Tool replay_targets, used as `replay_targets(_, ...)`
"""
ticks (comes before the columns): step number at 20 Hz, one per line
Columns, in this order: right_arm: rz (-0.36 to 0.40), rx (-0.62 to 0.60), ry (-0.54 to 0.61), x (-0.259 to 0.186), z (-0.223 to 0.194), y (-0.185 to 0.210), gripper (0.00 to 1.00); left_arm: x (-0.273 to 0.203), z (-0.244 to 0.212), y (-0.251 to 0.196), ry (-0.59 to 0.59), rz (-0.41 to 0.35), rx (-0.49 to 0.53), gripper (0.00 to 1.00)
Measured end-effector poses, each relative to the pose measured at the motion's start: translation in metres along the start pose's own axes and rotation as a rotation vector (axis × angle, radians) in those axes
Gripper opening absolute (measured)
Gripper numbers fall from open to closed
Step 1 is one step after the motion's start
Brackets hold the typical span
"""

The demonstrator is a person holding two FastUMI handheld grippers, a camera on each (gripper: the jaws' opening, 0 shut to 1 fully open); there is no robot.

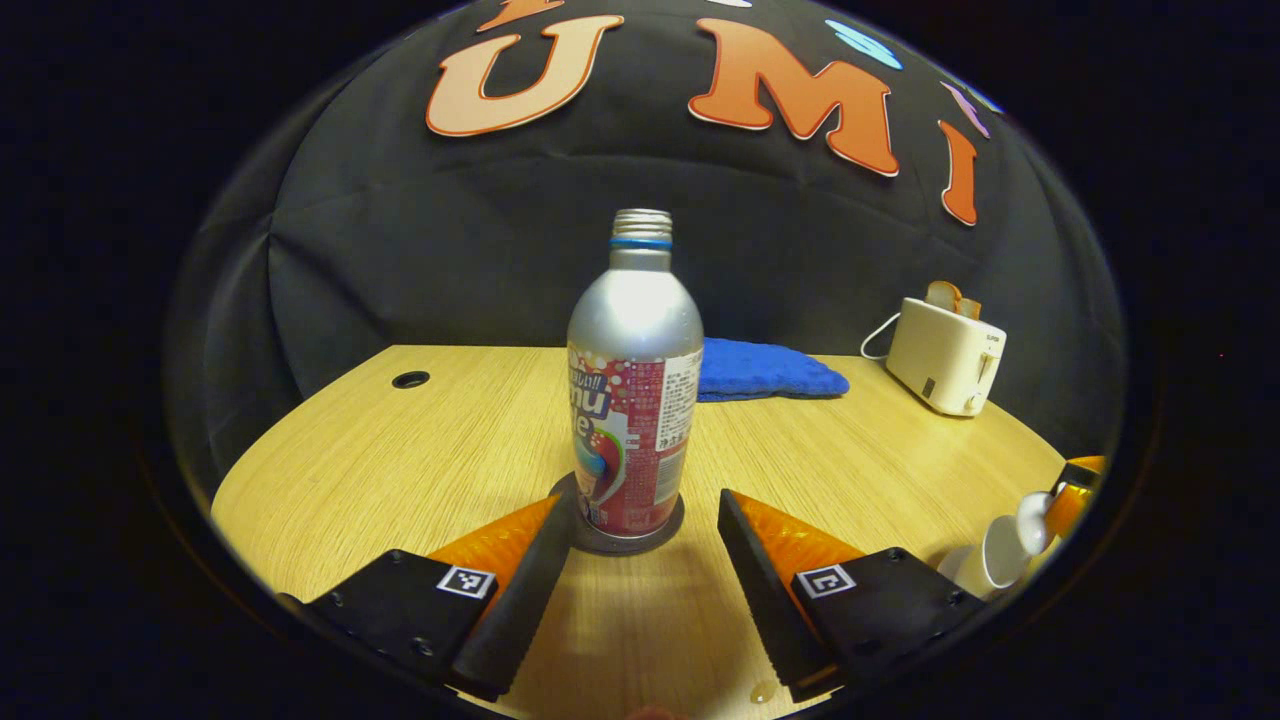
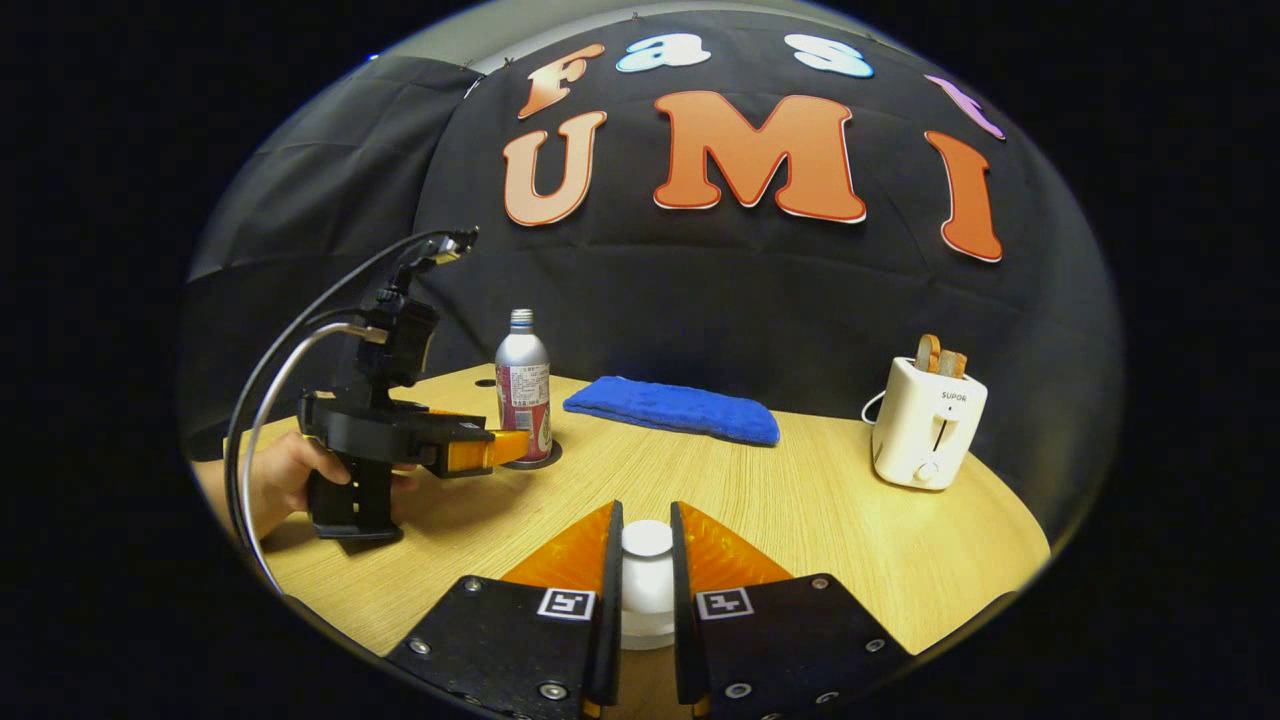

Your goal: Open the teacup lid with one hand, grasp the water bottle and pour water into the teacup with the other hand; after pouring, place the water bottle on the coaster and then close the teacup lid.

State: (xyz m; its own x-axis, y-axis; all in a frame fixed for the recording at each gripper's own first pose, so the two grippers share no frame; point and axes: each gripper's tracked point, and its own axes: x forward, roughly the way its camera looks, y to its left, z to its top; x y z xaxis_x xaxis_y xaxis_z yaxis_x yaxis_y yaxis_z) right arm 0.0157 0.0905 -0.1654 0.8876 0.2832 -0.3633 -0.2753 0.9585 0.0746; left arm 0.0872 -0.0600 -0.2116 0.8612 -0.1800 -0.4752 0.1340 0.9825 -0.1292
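While the left gripper (image 1: 632,570) sat wide apart low in the frame before the water bottle (image 1: 633,400) on its coaster (image 1: 600,543), the right gripper (image 2: 646,580) squeezed the white teacup lid (image 2: 647,560).

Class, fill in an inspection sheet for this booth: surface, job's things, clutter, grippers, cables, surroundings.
Surface: wooden table, a droplet near its front edge.
Job's things: bottle uncapped, upright on coaster; cup open; lid held.
Clutter: blue cloth; toaster with bread.
Grippers: left gripper jaws open either side of bottle; right gripper shut on lid.
Cables: looping from left gripper; toaster cord.
Surroundings: black cloth wall.
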Motion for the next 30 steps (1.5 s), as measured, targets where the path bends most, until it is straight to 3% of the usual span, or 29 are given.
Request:
replay_targets(1, 0.003, 0.005, 0.004, 0.002, -0.002, 0.001, 0.23, -0.004, 0.001, -0.003, -0.002, -0.004, 0.001, 0.90)
replay_targets(3, -0.003, 0.002, 0.015, 0.007, -0.008, 0.000, 0.23, -0.012, 0.006, -0.005, -0.022, -0.009, 0.006, 0.94)
replay_targets(13, -0.002, 0.006, 0.023, 0.011, -0.025, 0.000, 0.23, -0.050, 0.026, -0.017, -0.135, -0.011, 0.025, 0.90)
replay_targets(19, -0.030, -0.045, 0.004, 0.009, -0.023, -0.003, 0.29, -0.065, 0.033, -0.020, -0.171, -0.002, 0.032, 0.94)
replay_targets(24, -0.068, -0.034, -0.039, 0.006, -0.005, -0.013, 0.49, -0.084, 0.054, -0.013, -0.231, 0.035, 0.030, 0.91)
replay_targets(30, -0.137, -0.044, -0.161, -0.018, 0.041, -0.034, 0.68, -0.111, 0.079, -0.009, -0.318, 0.073, 0.020, 0.96)
